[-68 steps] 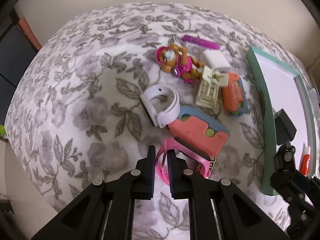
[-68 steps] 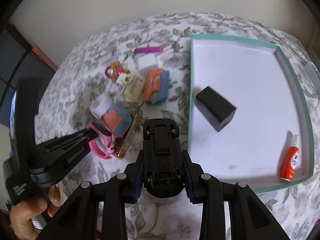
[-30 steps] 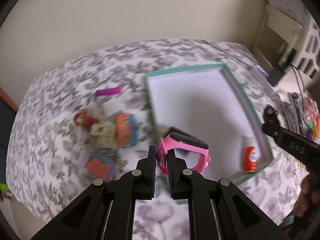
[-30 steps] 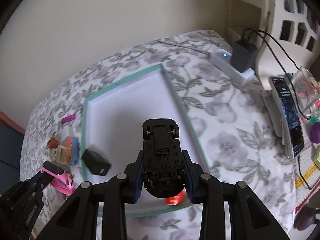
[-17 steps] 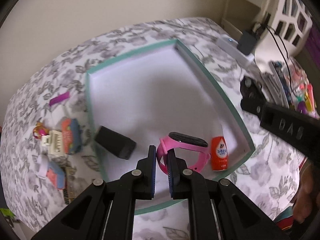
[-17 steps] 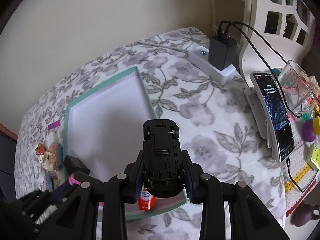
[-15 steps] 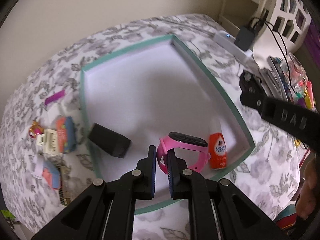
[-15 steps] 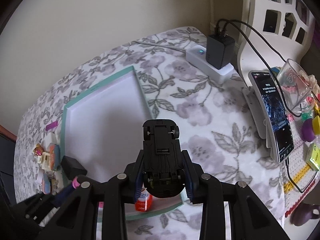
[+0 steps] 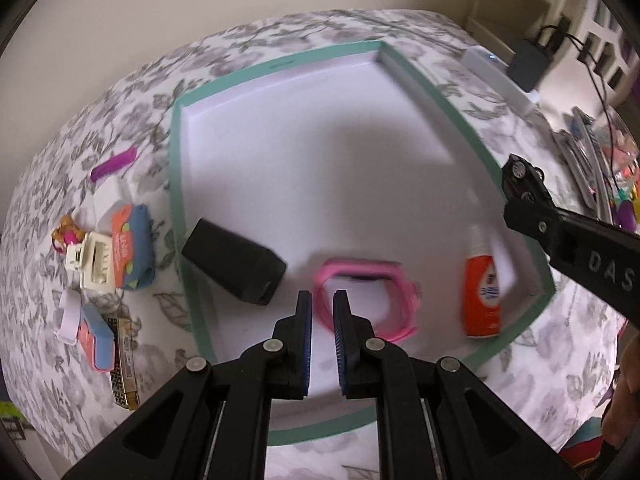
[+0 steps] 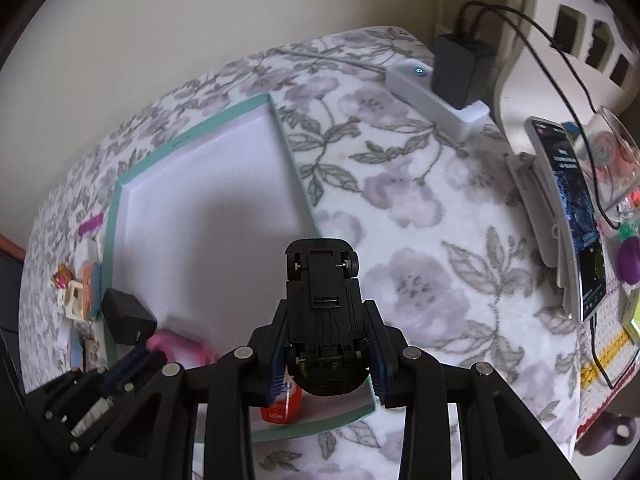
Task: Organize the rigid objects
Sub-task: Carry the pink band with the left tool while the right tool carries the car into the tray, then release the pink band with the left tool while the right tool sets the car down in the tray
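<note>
Left claw: my left claw [image 9: 322, 308] stands narrowly parted, holding nothing.
Watch: the pink watch [image 9: 366, 300] lies in the tray [image 9: 175, 184], just ahead.
Right claw: my right claw [image 10: 326, 344] clamps the black toy car [image 10: 322, 312] over the tray's right rim.
Room: tray's far half bare.
</note>
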